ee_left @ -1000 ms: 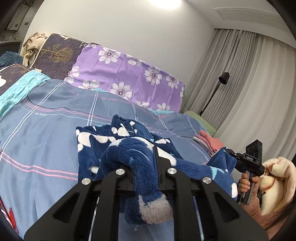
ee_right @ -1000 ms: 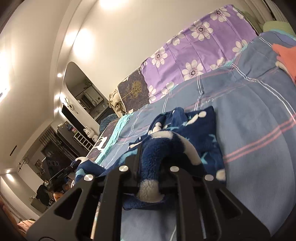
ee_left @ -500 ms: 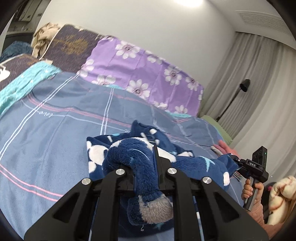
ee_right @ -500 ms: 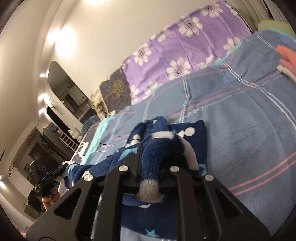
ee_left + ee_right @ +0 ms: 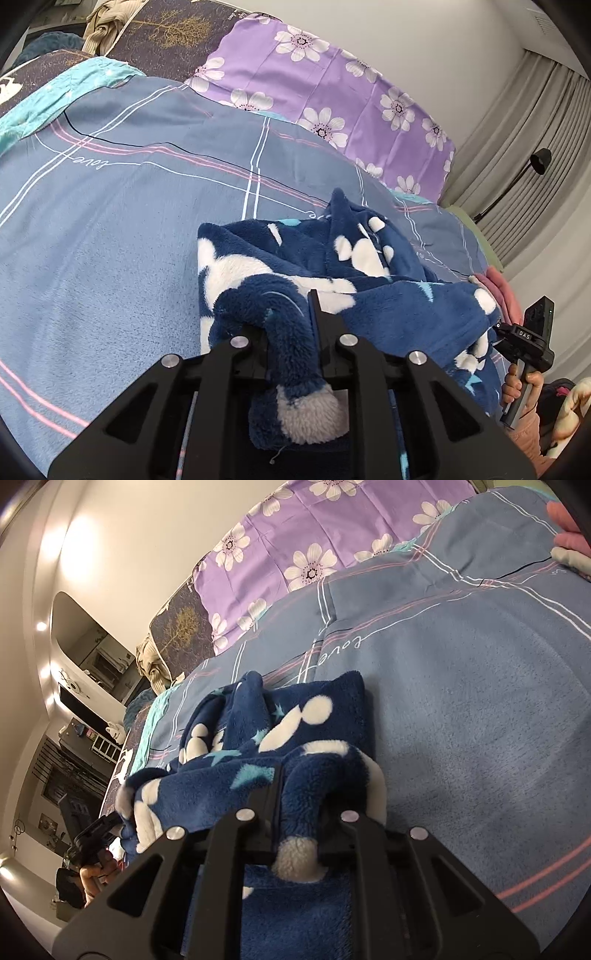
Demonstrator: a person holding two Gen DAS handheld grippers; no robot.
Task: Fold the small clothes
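Observation:
A navy fleece garment [image 5: 332, 258] with white spots and light-blue stars lies bunched on the blue plaid bed cover [image 5: 110, 221]. My left gripper [image 5: 291, 314] pinches its left cuff with the grey trim. Its jaws are opening, and the fleece is still between them. My right gripper [image 5: 301, 790] is shut on the other white-trimmed cuff of the garment [image 5: 295, 720]. Each wrist view shows the other gripper at the far end of the stretched fleece: the right gripper [image 5: 524, 332] in a hand, the left gripper [image 5: 96, 830] at lower left.
A purple flowered pillow [image 5: 332, 92] and a dark patterned one lie at the head of the bed. Pink folded clothes [image 5: 498, 291] sit at the bed's right edge. A floor lamp [image 5: 539, 158] and grey curtains stand beyond. The bed cover [image 5: 480, 701] stretches wide to the right.
Both grippers have moved forward and down toward the bed, carrying the fleece's held edge over the part lying flat. The bed now fills more of both views.

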